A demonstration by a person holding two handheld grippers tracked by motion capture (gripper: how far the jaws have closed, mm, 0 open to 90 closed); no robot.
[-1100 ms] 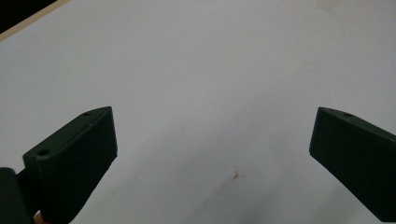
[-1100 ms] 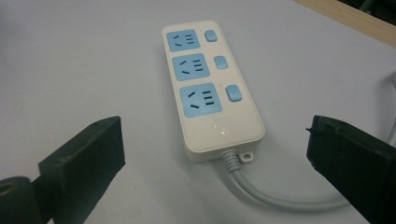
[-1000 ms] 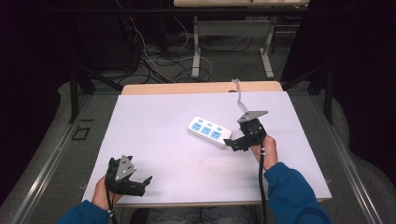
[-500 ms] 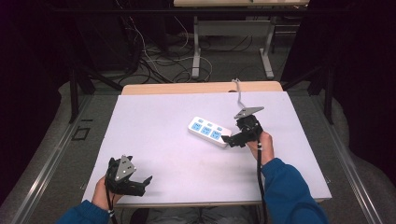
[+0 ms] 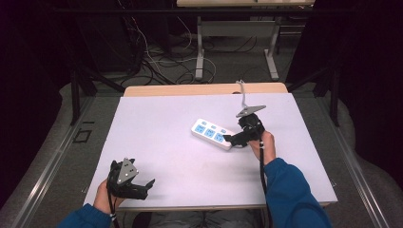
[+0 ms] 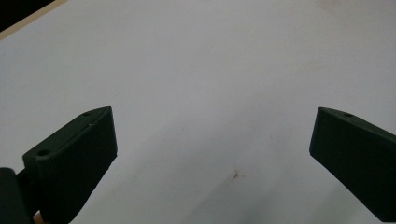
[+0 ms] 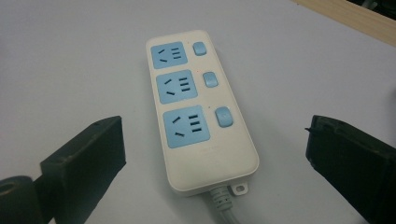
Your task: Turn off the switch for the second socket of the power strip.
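Jaws of the right gripper (image 7: 215, 154) stand wide apart, one on each side of the power strip's (image 7: 198, 107) cord end — not touching it. That white strip, with three blue sockets and three switches, lies flat on the white table (image 5: 166, 142), right of centre. Well apart, the left gripper (image 5: 142, 186) rests spread at the near-left edge — nothing between its jaws.

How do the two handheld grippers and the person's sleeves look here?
Both the left gripper and the right gripper are black, each with two blocky, wedge-shaped jaws. Each carries a grey three-cornered plate on top and trails a thin dark cable toward the person. The sleeves are blue.
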